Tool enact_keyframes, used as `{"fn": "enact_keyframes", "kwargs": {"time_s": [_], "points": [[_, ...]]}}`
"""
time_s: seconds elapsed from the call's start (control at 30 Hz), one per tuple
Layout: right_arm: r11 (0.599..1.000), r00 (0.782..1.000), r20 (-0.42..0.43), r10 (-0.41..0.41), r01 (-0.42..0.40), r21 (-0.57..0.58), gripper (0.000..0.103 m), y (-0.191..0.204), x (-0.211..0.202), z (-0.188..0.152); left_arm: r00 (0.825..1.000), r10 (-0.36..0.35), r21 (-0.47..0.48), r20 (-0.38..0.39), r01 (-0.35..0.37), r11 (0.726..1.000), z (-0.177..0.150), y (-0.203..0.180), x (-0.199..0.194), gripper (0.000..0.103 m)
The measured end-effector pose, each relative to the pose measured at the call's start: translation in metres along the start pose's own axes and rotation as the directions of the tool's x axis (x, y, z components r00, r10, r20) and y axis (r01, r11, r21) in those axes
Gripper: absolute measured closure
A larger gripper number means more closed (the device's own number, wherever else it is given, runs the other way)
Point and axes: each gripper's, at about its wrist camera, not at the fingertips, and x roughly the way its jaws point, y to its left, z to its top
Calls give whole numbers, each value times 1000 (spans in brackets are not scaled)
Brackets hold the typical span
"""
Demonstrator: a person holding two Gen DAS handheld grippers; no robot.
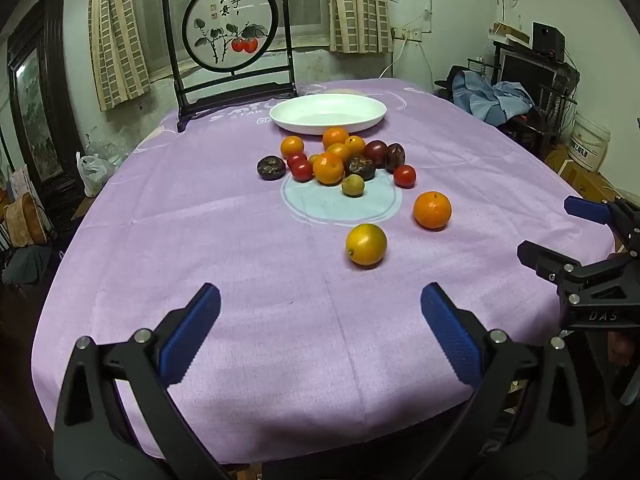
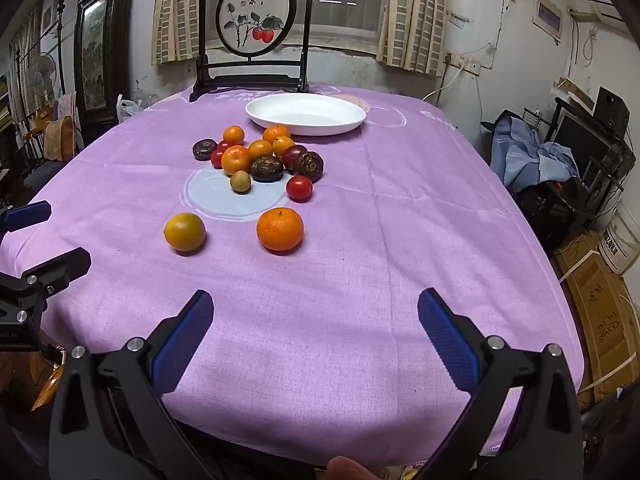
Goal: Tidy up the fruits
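Purple cloth covered the table, with a framed persimmon screen at its far edge and an empty white plate before it. Fruits lay heaped just beside the plate, an orange and a yellow citrus apart, nearer. Left tool and right tool hovered wide, holding nothing.

Purple-clothed table with white plate, scattered fruits, framed screen.
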Motion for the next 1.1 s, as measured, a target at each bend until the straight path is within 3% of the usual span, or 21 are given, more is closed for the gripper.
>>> {"fn": "enact_keyframes", "kwargs": {"time_s": [1.1], "points": [[1000,1000,-8,-2,2,1,1,1,1,-1,1000,7,7,-3,-7,1000,-1,0,0,2]]}}
